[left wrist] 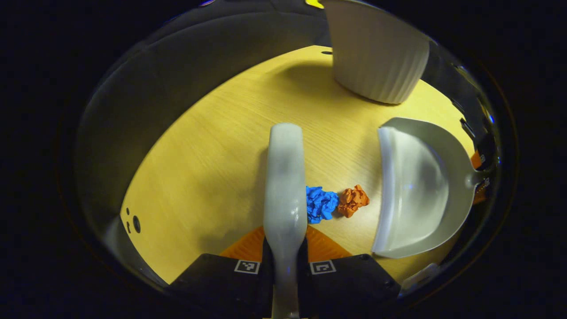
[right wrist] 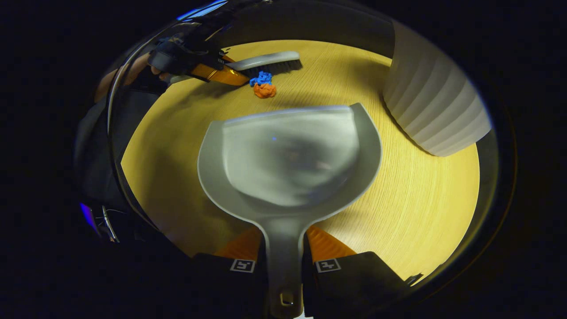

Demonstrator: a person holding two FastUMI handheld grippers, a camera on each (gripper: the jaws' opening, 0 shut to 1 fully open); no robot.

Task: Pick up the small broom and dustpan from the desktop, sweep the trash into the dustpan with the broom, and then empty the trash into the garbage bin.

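1. Wooden desktop [left wrist: 212, 146] carries everything.
2. Broom [left wrist: 285, 177] handle sits between the left gripper [left wrist: 285, 261] jaws, both pressing it; blue paper ball [left wrist: 320, 204] touches its right side, orange paper ball [left wrist: 353, 200] beside that.
3. Dustpan [right wrist: 288, 159] handle is clamped by the right gripper [right wrist: 284, 266], mouth facing the balls.
4. Ribbed garbage bin [right wrist: 434, 110] stands far right.

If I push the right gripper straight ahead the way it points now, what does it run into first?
The right gripper holds the dustpan by its handle, so the pan's front lip leads. Straight ahead lies bare table, then probably the orange paper ball beside the blue paper ball at the broom. Depth is unclear.
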